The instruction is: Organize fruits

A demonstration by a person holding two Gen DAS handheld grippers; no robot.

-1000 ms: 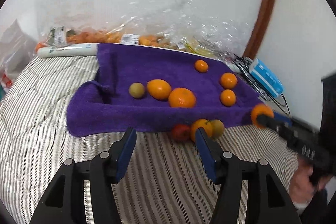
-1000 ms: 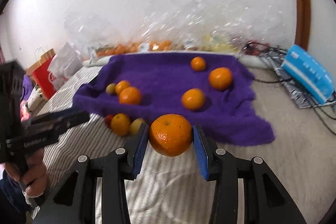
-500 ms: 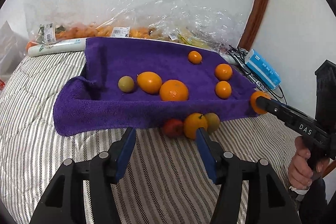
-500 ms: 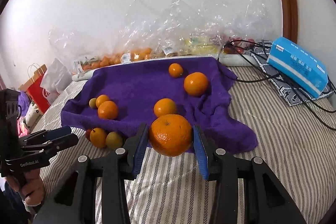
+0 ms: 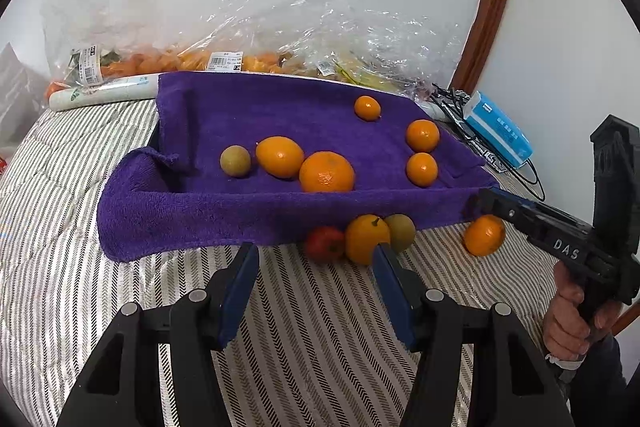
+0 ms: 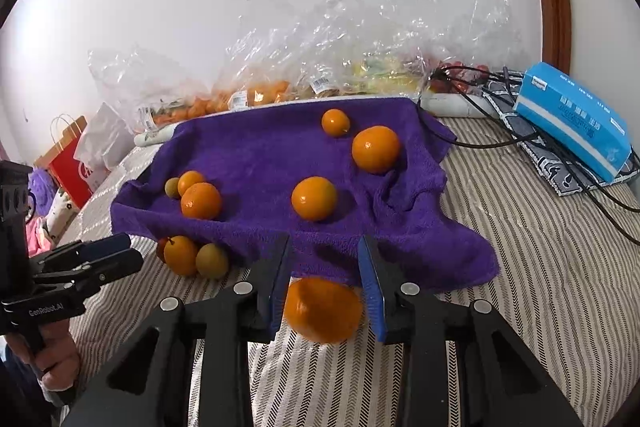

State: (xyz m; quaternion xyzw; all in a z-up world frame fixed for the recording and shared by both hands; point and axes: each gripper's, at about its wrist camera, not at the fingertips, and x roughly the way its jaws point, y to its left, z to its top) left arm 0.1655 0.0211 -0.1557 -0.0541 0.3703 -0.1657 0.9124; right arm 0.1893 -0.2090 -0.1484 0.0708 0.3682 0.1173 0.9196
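Bed surface: you are working over a striped bedspread set against a white wall, with a purple towel spread at 12 o'clock as the sorting ground.
Back wall: crinkled clear plastic bags of more fruit line the towel's far edge, probably your supply.
Side clutter: a blue box and black cables lie at 2 o'clock in the right wrist view, and a red paper bag stands at 9 o'clock.
Right gripper: its jaws have just been closing, yet nothing sits between the pads and a narrow gap remains.
Loose orange: it shows blurred at 6 o'clock under those jaws, off the towel, just above or on the stripes near the towel's front hem. I judge that you have lost it.
Left gripper: its jaws stand about half spread and empty as it hovers over the bedspread.
Its aim: a red fruit, a stemmed orange and a greenish fruit huddle at the towel's near hem, dead ahead at 12 o'clock, likely the next to sort.
Towel load: six fruits rest on the cloth, three bunched at centre and three well apart at 2 o'clock. The plush nap keeps them from rolling.
Next: re-grip the loose orange before it rolls down the quilt.
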